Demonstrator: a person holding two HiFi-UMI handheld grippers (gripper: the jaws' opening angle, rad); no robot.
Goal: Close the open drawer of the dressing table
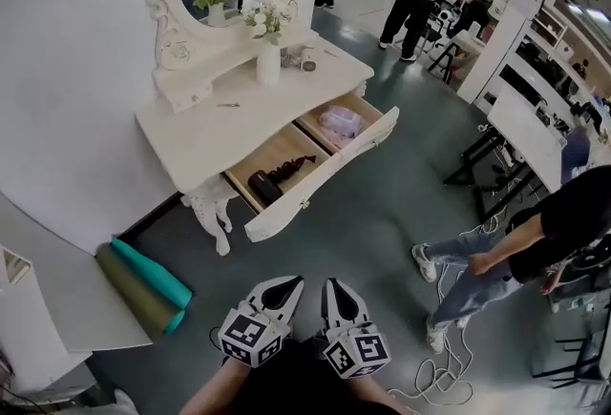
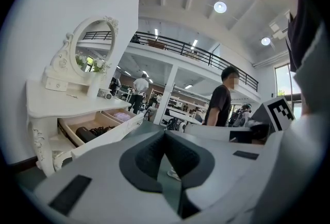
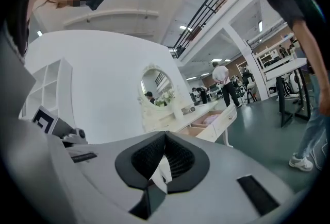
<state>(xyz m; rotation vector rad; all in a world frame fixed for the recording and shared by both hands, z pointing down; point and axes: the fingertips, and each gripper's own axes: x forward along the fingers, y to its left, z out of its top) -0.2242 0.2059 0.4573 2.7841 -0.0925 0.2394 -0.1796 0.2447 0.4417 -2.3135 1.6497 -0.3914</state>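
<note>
The white dressing table (image 1: pixel 205 132) with an oval mirror stands against the wall. Its wide drawer (image 1: pixel 320 173) is pulled out at an angle. Inside lie a black appliance with a cord (image 1: pixel 272 179) and a pale lilac bundle (image 1: pixel 341 123). My left gripper (image 1: pixel 286 283) and right gripper (image 1: pixel 333 285) hang low by my body, well short of the drawer, both shut and holding nothing. In the left gripper view the left gripper (image 2: pixel 165 134) has the drawer (image 2: pixel 103 138) at the left. In the right gripper view the right gripper (image 3: pixel 165 135) has the drawer (image 3: pixel 220 121) ahead.
A vase of flowers (image 1: pixel 268 58) stands on the tabletop. Rolled teal and olive mats (image 1: pixel 148 281) lie left of the table legs by a white shelf unit (image 1: pixel 33 327). A person in jeans (image 1: pixel 501 256) stands at the right, with cables (image 1: pixel 444 373) on the floor and black-legged desks (image 1: pixel 520 132).
</note>
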